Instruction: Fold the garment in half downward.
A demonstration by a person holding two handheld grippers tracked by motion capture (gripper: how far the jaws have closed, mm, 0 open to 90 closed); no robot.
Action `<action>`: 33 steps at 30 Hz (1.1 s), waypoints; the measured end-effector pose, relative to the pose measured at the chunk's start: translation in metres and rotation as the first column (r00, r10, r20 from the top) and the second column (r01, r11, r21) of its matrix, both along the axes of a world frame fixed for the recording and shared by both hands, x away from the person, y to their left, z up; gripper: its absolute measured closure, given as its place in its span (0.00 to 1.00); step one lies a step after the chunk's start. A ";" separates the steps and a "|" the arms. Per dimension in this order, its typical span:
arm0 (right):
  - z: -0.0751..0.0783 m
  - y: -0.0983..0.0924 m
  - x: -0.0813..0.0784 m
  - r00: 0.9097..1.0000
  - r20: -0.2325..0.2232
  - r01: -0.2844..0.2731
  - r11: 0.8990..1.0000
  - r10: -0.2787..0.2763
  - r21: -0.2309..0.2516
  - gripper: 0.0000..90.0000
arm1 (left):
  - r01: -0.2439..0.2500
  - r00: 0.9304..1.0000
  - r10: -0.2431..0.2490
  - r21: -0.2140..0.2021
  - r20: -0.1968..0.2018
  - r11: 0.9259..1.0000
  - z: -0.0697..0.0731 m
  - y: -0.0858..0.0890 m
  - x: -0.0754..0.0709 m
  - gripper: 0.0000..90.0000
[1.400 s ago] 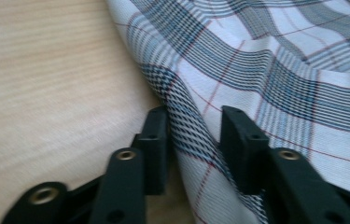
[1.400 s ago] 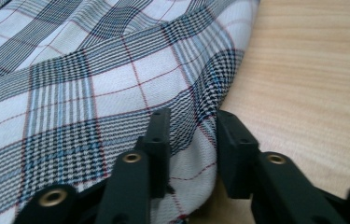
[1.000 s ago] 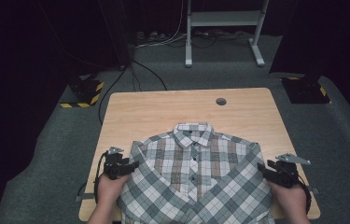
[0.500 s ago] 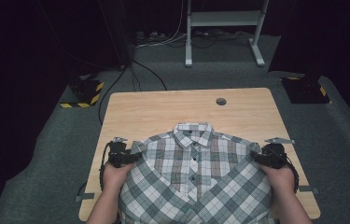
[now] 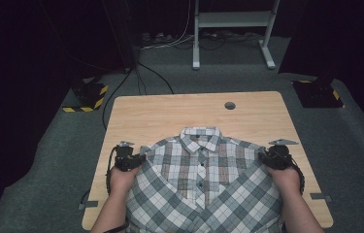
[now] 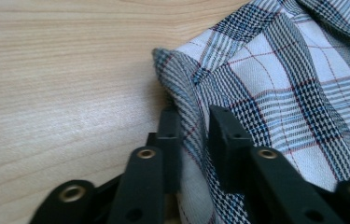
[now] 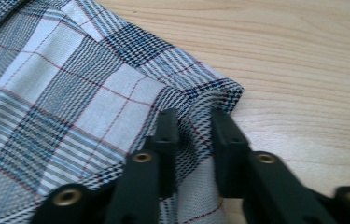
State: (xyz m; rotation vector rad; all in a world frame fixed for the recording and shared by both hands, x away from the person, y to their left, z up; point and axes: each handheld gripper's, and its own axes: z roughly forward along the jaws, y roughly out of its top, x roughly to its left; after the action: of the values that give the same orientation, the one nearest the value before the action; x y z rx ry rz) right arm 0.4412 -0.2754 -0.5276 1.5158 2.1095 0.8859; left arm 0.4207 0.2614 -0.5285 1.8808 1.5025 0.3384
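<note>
Left gripper (image 5: 136, 160): jaws just closing, pinching left shoulder fold of plaid shirt (image 5: 201, 182). Right gripper (image 5: 266, 157): jaws just closing, pinching right shoulder fold. Shirt lies flat, collar far, on near half of wooden table (image 5: 170, 111).

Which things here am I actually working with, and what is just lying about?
In the job:
- plaid shirt
- left claw, closed on the shirt's shoulder fold
- right claw, closed on the other shoulder fold

Lying about:
- table as support
- floor cables
- metal stand
</note>
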 end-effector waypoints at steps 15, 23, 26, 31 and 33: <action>0.002 0.013 -0.007 1.000 0.024 0.019 0.999 -0.018 -0.046 0.96 | -0.054 0.999 0.054 -0.010 -0.004 0.999 0.002 -0.002 -0.004 0.97; 0.018 0.003 0.003 0.998 0.052 0.043 0.999 -0.043 -0.001 0.96 | -0.087 0.996 0.088 -0.042 0.021 0.995 0.023 0.005 0.014 0.97; 0.030 0.005 0.012 0.995 0.095 0.032 0.999 -0.030 -0.020 0.96 | -0.086 0.995 0.087 -0.030 0.052 0.996 0.038 0.002 0.027 0.98; 0.057 0.010 0.032 0.989 0.143 0.044 0.998 -0.037 -0.043 0.96 | -0.103 0.989 0.109 -0.064 0.098 0.993 0.063 -0.004 0.046 0.98; 0.070 0.013 0.040 0.985 0.166 0.054 0.997 -0.045 -0.048 0.96 | -0.107 0.987 0.115 -0.073 0.112 0.992 0.077 -0.007 0.055 0.98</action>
State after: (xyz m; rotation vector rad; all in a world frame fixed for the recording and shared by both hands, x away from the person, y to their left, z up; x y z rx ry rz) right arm 0.4816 -0.2623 -0.4571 1.4113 1.9539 0.8982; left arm 0.4760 0.2549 -0.4519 1.7004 1.5244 0.4358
